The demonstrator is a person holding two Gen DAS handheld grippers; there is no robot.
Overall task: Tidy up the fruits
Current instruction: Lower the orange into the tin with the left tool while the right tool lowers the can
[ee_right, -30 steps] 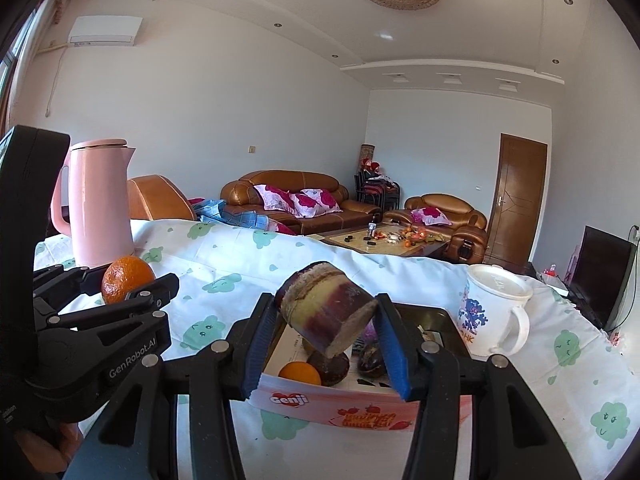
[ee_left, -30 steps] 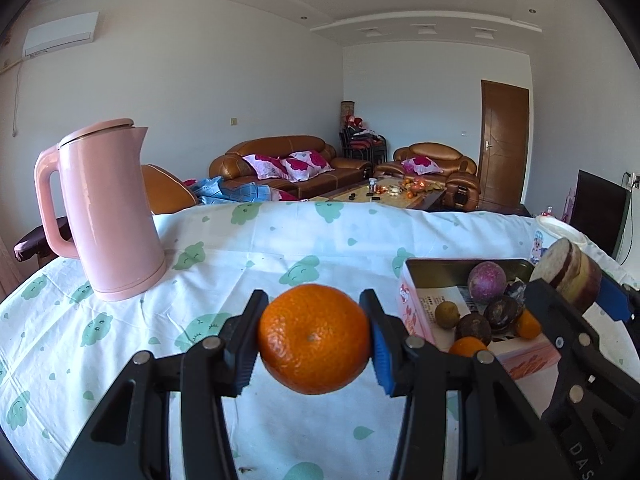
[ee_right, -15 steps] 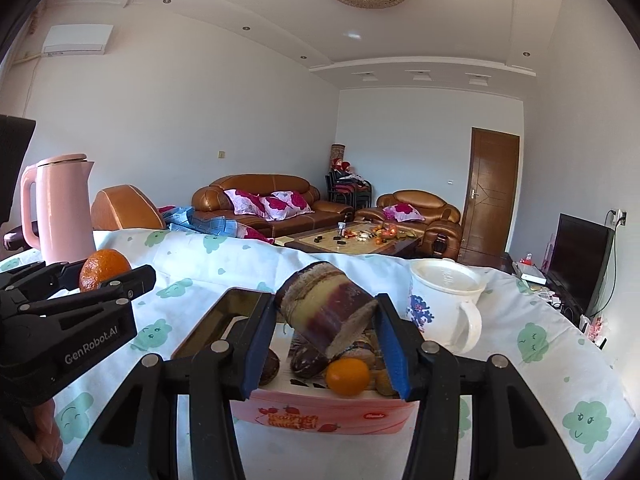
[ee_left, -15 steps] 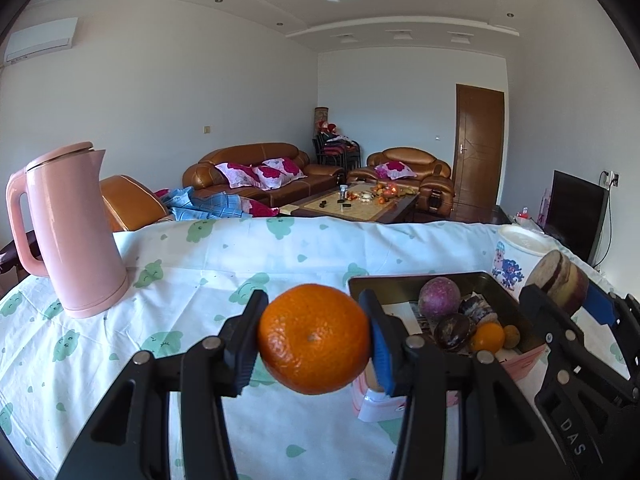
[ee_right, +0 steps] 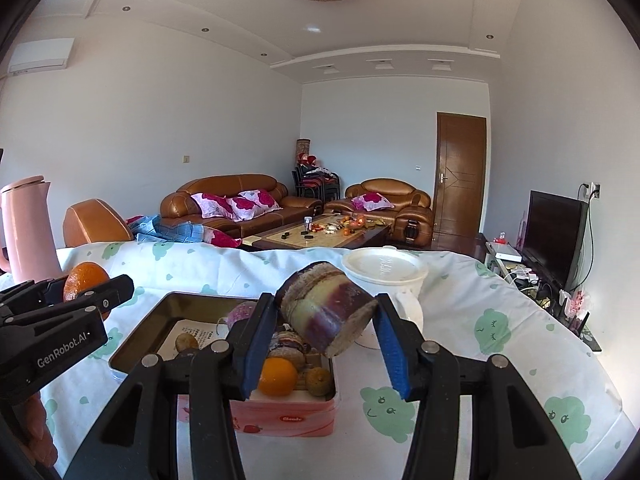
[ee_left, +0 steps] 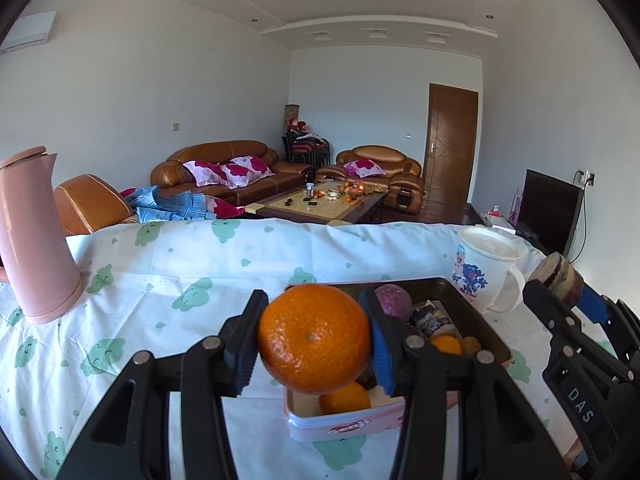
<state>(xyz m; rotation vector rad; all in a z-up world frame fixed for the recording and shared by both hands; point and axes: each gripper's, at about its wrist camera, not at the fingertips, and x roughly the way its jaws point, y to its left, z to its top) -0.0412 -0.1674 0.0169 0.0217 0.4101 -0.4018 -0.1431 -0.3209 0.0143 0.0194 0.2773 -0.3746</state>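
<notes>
Left tool (ee_left: 314, 340): I hold an orange (ee_left: 314, 338) clamped, centre frame, above the tin (ee_left: 340, 426). Right tool (ee_right: 326, 330): grips a sugarcane piece (ee_right: 326, 314) over the same tin. Tin already holds several fruits; these two, I judge, remain unplaced.

1. I see the pink tin (ee_left: 340, 426) now directly beneath my orange (ee_left: 314, 338), no longer off to the right.
2. The pink kettle (ee_left: 34, 236) slides toward the left edge.
3. The white mug (ee_left: 482, 268) enters the left view.

Bright, sharp daylight; fisheye-warped edges
</notes>
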